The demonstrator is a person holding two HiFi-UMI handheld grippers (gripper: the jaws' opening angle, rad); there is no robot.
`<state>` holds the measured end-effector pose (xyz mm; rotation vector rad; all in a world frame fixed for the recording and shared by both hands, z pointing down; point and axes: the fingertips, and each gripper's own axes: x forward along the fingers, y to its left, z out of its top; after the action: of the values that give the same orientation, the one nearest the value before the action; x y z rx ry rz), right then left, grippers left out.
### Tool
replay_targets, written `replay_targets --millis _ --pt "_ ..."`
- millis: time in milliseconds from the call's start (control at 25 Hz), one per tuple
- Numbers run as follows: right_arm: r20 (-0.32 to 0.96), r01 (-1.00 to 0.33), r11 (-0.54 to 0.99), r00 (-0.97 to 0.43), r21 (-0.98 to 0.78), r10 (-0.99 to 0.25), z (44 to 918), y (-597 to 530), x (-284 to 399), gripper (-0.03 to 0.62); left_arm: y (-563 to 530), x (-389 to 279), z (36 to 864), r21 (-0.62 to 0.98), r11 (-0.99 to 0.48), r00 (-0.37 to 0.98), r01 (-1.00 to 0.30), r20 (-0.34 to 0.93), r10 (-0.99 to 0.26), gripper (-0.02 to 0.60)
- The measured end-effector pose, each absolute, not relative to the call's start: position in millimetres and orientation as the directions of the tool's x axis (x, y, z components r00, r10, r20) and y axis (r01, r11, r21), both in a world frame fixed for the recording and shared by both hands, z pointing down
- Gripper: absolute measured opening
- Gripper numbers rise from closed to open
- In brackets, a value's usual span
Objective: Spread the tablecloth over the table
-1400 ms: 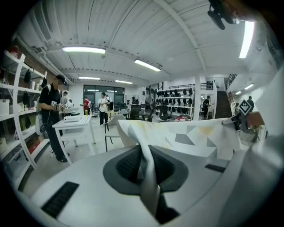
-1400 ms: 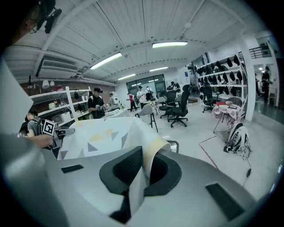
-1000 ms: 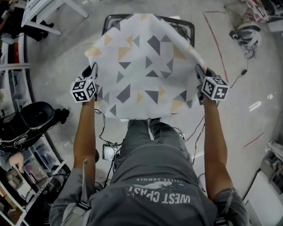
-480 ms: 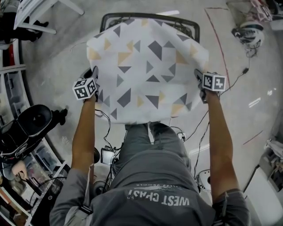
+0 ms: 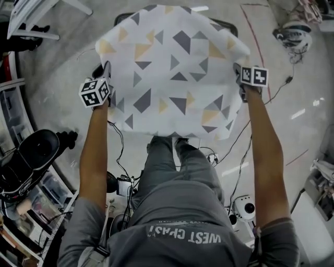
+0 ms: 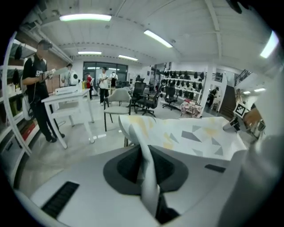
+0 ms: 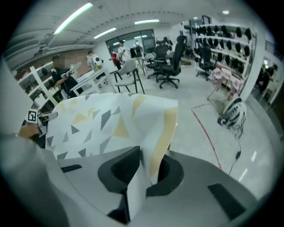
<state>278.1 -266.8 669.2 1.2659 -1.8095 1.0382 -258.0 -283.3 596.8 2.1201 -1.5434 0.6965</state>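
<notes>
A white tablecloth [image 5: 172, 68] with grey and yellow triangles hangs stretched between my two grippers, billowing above a small dark-framed table [image 5: 225, 25] that it mostly hides. My left gripper [image 5: 108, 74] is shut on the cloth's left edge, and the right gripper [image 5: 238, 71] is shut on its right edge. In the left gripper view a fold of tablecloth [image 6: 191, 137] runs down between the jaws of the left gripper [image 6: 148, 177]. In the right gripper view the tablecloth [image 7: 102, 119] is likewise pinched in the right gripper [image 7: 137, 177].
A white desk [image 5: 36, 15] stands at the far left and a black machine [image 5: 31, 151] at my left. A helmet [image 5: 295, 31] and cables [image 5: 232, 151] lie on the floor. People [image 6: 37, 84] stand by a white table in the left gripper view.
Both grippers have moved forward and down with the cloth. It now covers most of the table's dark frame, which showed more clearly before.
</notes>
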Motion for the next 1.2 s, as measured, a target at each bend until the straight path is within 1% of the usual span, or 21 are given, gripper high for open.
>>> replay_targets --millis 80,160,240,320,360,400,440,480,520,560,600,640,720,800,880,920,960,1040,1120,1200 --pt "0.846 -0.952 0.255 -0.275 -0.171 -0.457 659.9 -265.7 274.0 0.044 -283.5 -250.6 586.9 0.011 -0.324 0.266 -0.946 0.596 -0.758 0.031" --pt "0.851 -0.958 0.248 -0.25 -0.146 -0.461 665.8 -264.4 275.3 0.046 -285.6 -254.8 594.9 0.017 -0.316 0.262 -0.948 0.607 -0.751 0.031" --pt "0.876 -0.969 0.173 -0.235 -0.177 -0.422 686.7 -264.0 282.3 0.049 -289.6 -270.4 617.8 0.055 -0.277 0.244 -0.959 0.653 -0.717 0.036" --pt "0.897 -0.971 0.05 -0.235 -0.234 -0.376 709.4 -264.3 291.0 0.055 -293.0 -287.2 644.0 0.094 -0.241 0.236 -0.966 0.704 -0.67 0.057" --pt "0.904 -0.967 -0.006 -0.235 -0.254 -0.356 719.1 -263.9 295.4 0.067 -294.1 -292.9 655.3 0.111 -0.231 0.238 -0.967 0.723 -0.649 0.065" --pt "0.908 -0.962 -0.043 -0.24 -0.271 -0.343 726.6 -263.6 299.4 0.094 -295.0 -296.8 664.1 0.124 -0.224 0.241 -0.967 0.735 -0.634 0.075" --pt "0.903 -0.953 -0.059 -0.258 -0.296 -0.344 730.5 -264.3 302.1 0.114 -295.9 -299.3 670.0 0.13 -0.218 0.241 -0.967 0.742 -0.626 0.08" --pt "0.884 -0.939 -0.058 -0.295 -0.338 -0.364 729.7 -266.8 303.2 0.108 -296.4 -300.8 673.3 0.129 -0.216 0.238 -0.968 0.744 -0.624 0.081" --pt "0.849 -0.917 -0.044 -0.348 -0.397 -0.398 724.0 -271.6 303.3 0.144 -296.6 -301.6 674.6 0.126 -0.217 0.237 -0.968 0.744 -0.625 0.081" --pt "0.8 -0.887 -0.021 -0.405 -0.461 -0.443 714.0 -279.3 304.1 0.222 -296.6 -301.9 675.0 0.123 -0.222 0.239 -0.967 0.742 -0.626 0.083" --pt "0.74 -0.854 0.006 -0.454 -0.52 -0.496 700.8 -290.6 307.4 0.241 -296.6 -302.2 675.0 0.122 -0.231 0.243 -0.965 0.74 -0.627 0.084" --pt "0.676 -0.82 0.03 -0.491 -0.571 -0.549 686.4 -304.9 313.3 0.244 -296.7 -302.6 675.2 0.121 -0.24 0.249 -0.963 0.738 -0.627 0.086" --pt "0.569 -0.761 0.052 -0.526 -0.647 -0.632 661.8 -337.0 328.9 0.273 -296.1 -303.3 675.4 0.133 -0.258 0.271 -0.957 0.73 -0.627 0.091" --pt "0.54 -0.74 0.037 -0.523 -0.672 -0.66 651.9 -364.2 342.5 0.275 -295.9 -302.8 674.0 0.174 -0.276 0.315 -0.945 0.708 -0.632 0.093" --pt "0.574 -0.763 0.044 -0.522 -0.645 -0.63 656.9 -384.4 343.2 0.26 -297.0 -302.6 673.2 0.228 -0.296 0.37 -0.927 0.682 -0.631 0.1" --pt "0.605 -0.787 0.058 -0.517 -0.615 -0.606 662.1 -389.7 340.5 0.228 -297.5 -302.4 673.8 0.252 -0.31 0.396 -0.917 0.674 -0.623 0.107" --pt "0.632 -0.809 0.072 -0.509 -0.584 -0.584 666.4 -392.3 336.9 0.162 -298.5 -301.9 674.9 0.269 -0.326 0.419 -0.906 0.672 -0.611 0.107" --pt "0.646 -0.83 0.108 -0.501 -0.547 -0.576 664.4 -397.6 323.8 0.008 -301.8 -301.3 677.0 0.265 -0.354 0.434 -0.897 0.681 -0.59 0.118" --pt "0.623 -0.841 0.179 -0.506 -0.511 -0.597 648.6 -404.6 300.6 0.009 -303.7 -300.8 677.4 0.222 -0.367 0.41 -0.903 0.697 -0.588 0.12" --pt "0.641 -0.885 0.229 -0.453 -0.405 -0.619 636.3 -409.6 290.4 0.011 -302.3 -300.6 677.0 0.187 -0.354 0.376 -0.916 0.705 -0.601 0.12"
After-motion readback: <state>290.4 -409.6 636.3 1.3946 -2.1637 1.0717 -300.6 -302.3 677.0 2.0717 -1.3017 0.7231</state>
